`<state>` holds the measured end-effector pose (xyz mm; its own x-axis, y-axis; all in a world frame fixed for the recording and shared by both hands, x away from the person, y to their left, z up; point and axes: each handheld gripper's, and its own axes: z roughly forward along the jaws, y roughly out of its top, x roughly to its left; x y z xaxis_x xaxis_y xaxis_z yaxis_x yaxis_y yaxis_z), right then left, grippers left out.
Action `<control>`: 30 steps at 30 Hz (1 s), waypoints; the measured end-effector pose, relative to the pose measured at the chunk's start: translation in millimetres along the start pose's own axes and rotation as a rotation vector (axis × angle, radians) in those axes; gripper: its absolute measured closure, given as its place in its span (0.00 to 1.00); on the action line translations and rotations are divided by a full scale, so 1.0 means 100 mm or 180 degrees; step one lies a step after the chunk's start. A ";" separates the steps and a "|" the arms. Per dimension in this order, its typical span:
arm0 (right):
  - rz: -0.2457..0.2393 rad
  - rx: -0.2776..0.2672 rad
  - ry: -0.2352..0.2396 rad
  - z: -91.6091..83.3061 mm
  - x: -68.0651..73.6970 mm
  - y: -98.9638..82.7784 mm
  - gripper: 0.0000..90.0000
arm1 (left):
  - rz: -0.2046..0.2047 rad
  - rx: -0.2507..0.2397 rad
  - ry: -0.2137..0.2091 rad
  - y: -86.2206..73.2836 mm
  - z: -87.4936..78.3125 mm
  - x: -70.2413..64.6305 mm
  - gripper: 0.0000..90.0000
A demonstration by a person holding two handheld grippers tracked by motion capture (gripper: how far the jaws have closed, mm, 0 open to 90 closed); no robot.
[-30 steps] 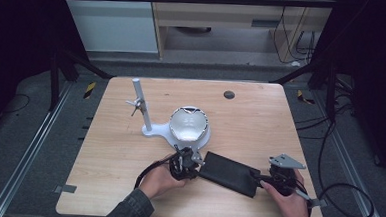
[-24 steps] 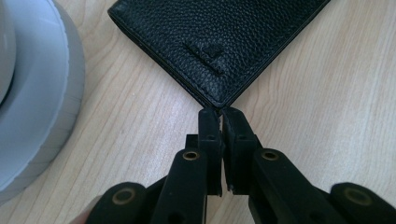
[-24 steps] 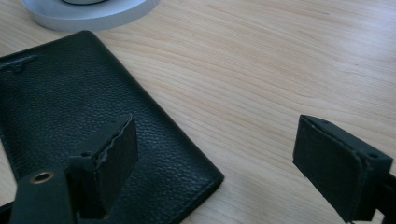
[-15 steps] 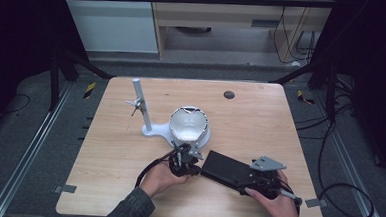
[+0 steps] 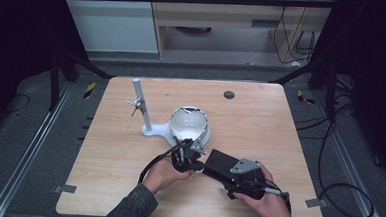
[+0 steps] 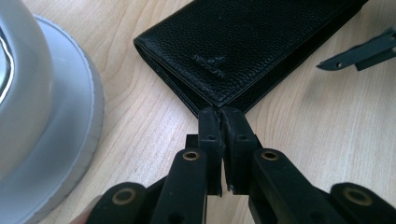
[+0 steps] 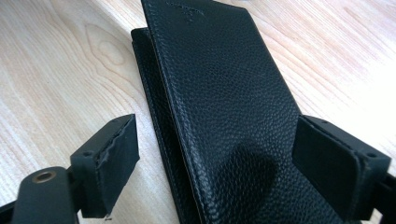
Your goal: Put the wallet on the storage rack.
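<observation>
**Two hand-held grippers at a black wallet on a wooden counter**

A person's forearms come in from the near edge of a pale wooden counter [image 5: 118,149] with rounded corners. A long black wallet [image 5: 221,164] lies flat on it, near the front edge and right of centre, set at a slant.

The left hand [image 5: 161,173] rests low on the counter and aims the left gripper [image 5: 194,157] to the right, at the wallet's left end. Its fingers [image 6: 210,130] are closed together and pinch one corner of the wallet [image 6: 261,42], as the left gripper view shows.

The right hand [image 5: 265,201] lies just behind the wallet's right end, holding the right gripper [image 5: 240,178] level and pointed left along the wallet. Its fingers [image 7: 116,163] stand wide open, one on each side of the wallet [image 7: 224,107], and do not press on it; they have just narrowed a little. A grey three-cornered plate sits on top of this gripper.

The wallet is pebbled leather, a folded rectangle with stitched edges and a small embossed mark on its upper face. The fingers are matt black blocks with worn rubbery pads.

Just behind the left gripper stands a white bowl-shaped part [image 5: 189,123] on a round white base, smooth and glossy, with a white upright post [image 5: 142,106] beside it.
</observation>
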<state>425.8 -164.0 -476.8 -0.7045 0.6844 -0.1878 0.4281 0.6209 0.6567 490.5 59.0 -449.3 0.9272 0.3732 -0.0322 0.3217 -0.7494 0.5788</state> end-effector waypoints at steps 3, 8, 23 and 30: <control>-0.0057 0.0052 -0.0036 0.01 0.00 0.03 0.20 | -0.0012 -0.0018 0.0000 0.03 -0.01 0.01 0.96; -0.0076 0.0101 -0.0071 0.02 -0.03 0.06 0.24 | -0.0035 -0.0062 -0.0008 0.07 -0.03 0.03 0.96; -0.0059 0.0201 -0.0126 0.07 -0.08 0.11 0.30 | -0.0099 -0.0119 -0.0055 0.19 -0.06 0.07 0.96; -0.0088 0.0223 -0.0199 0.10 -0.09 0.13 0.34 | -0.0124 -0.0149 -0.0055 0.24 -0.08 0.08 0.97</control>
<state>443.4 -157.9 -474.3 -0.6808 0.6879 -0.2517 0.4492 0.6635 0.5984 504.7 48.2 -428.9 0.9174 0.3918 -0.0693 0.3487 -0.7079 0.6143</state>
